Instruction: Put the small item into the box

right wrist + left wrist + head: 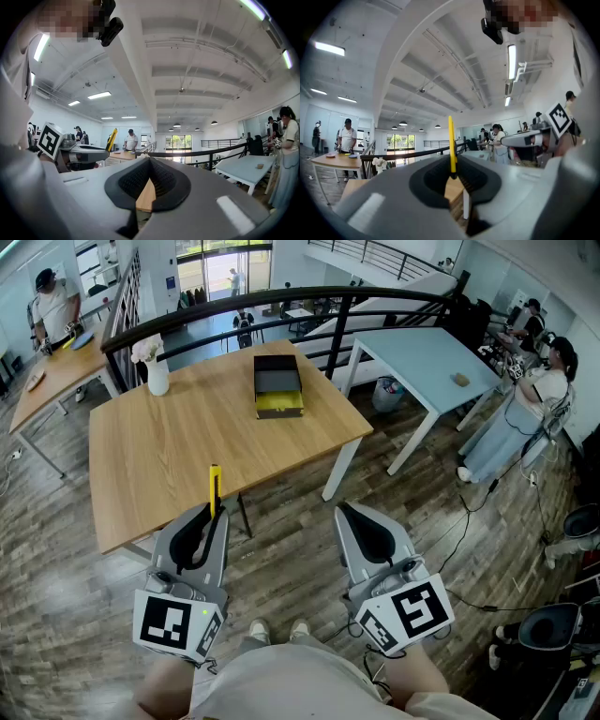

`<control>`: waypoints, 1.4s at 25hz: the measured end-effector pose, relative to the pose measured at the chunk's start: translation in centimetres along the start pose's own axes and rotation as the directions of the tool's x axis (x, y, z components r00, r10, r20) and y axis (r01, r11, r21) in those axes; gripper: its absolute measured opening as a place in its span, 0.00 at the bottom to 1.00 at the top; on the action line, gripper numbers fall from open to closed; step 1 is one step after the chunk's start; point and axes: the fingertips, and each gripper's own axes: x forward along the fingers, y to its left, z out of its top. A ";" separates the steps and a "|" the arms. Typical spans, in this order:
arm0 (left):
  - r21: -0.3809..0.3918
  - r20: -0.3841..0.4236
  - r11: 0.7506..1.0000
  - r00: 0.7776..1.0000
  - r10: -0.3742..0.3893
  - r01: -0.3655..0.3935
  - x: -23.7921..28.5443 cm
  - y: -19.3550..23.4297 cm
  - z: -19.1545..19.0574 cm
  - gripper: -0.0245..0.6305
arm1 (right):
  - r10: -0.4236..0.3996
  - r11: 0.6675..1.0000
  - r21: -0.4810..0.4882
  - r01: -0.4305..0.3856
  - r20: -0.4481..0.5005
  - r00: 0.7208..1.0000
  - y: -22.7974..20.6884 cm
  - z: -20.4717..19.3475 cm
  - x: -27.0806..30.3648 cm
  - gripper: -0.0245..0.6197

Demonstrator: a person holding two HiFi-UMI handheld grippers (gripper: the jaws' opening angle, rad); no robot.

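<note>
A black box (278,385) with a yellow pulled-out tray lies open on the far side of the wooden table (169,451). My left gripper (208,510) hovers at the table's near edge, shut on a thin yellow stick (215,486) that points up and away from the jaws. In the left gripper view the yellow stick (451,143) stands upright from the closed jaws of that gripper (453,176). My right gripper (344,509) hangs over the floor just right of the table, shut, holding nothing. Its jaws (149,159) meet with only the table showing behind them.
A white vase with flowers (156,367) stands at the table's far left corner. A black railing (281,298) runs behind the table. To the right is a light blue table (427,357), with people (534,409) and cables beyond. Another wooden table (52,376) stands far left.
</note>
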 end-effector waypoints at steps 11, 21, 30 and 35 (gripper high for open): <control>0.011 -0.018 1.000 1.000 -0.012 0.012 0.6 -1.8 -0.2 0.10 | -0.012 1.000 0.009 0.012 -0.016 1.000 -1.6 -0.5 -0.9 0.04; -0.009 -0.027 1.000 0.999 -0.026 0.026 1.7 -4.2 -0.1 0.10 | 0.005 0.999 0.032 -0.004 -0.033 0.999 -3.2 -1.3 -2.2 0.04; -0.001 -0.032 1.000 0.999 -0.013 0.013 3.1 -7.0 -0.4 0.10 | 0.030 0.999 0.042 -0.029 -0.031 0.999 -5.4 -2.5 -3.5 0.04; -0.003 -0.045 1.000 0.999 -0.005 0.004 3.3 -8.3 -0.8 0.10 | 0.043 0.998 0.050 -0.041 -0.028 0.999 -6.6 -2.9 -4.0 0.04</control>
